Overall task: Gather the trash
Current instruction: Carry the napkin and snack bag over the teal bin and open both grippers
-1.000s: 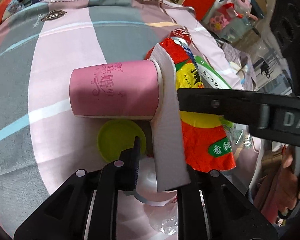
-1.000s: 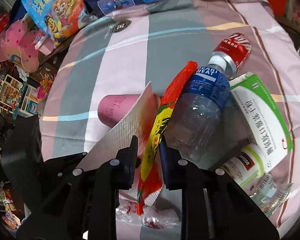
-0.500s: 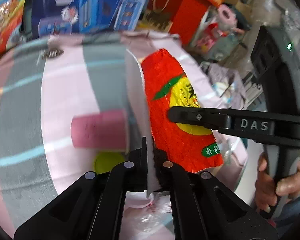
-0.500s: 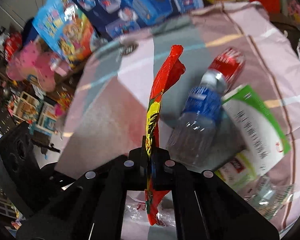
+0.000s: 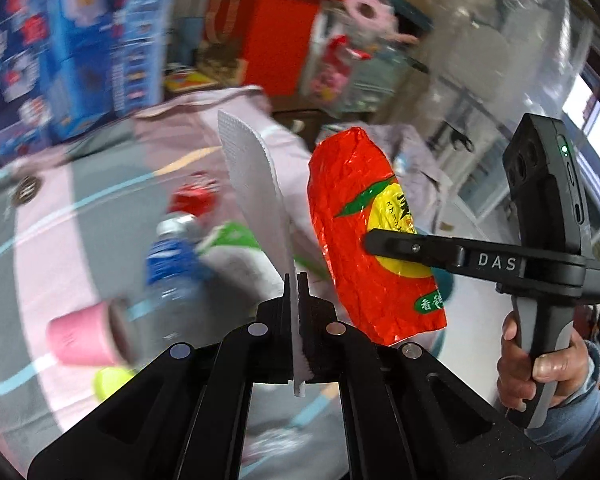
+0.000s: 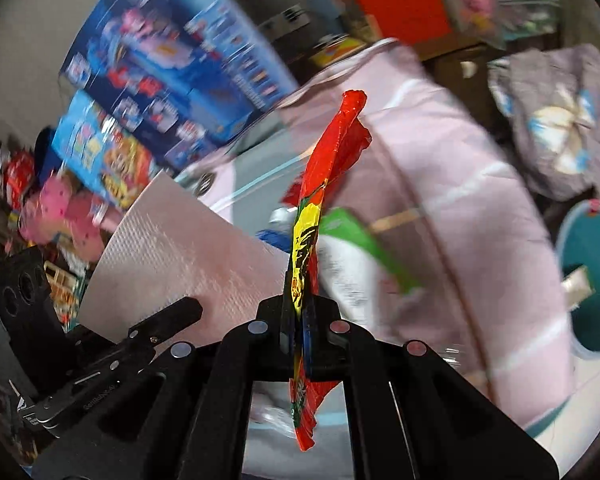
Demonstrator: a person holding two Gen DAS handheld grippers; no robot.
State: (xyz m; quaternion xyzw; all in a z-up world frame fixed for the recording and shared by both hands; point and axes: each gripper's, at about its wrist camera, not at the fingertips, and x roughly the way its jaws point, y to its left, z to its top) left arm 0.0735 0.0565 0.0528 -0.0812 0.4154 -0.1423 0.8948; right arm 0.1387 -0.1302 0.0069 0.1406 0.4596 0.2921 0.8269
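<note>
My left gripper [image 5: 296, 282] is shut on a white paper towel sheet [image 5: 256, 196], held upright above the table. My right gripper [image 6: 300, 304] is shut on a red and yellow snack wrapper [image 6: 328, 160], also lifted; the wrapper shows broadside in the left wrist view [image 5: 364, 240], and the towel shows in the right wrist view [image 6: 180, 256]. On the pink and grey tablecloth [image 5: 60, 216] below lie a pink paper cup [image 5: 80, 340], a clear bottle with a blue label [image 5: 172, 264], a green and white box [image 5: 236, 248] and a yellow-green lid [image 5: 108, 380].
A teal bin [image 6: 592, 280] stands off the table's right side. Blue toy boxes [image 6: 172, 72] and a red box [image 5: 268, 36] are stacked behind the table. A grey cloth heap [image 6: 556, 120] lies at the far right. Both views are motion-blurred.
Both grippers have risen and swung right with the towel and wrapper. A second ago both were open around them on the table; they closed about half a second ago.
</note>
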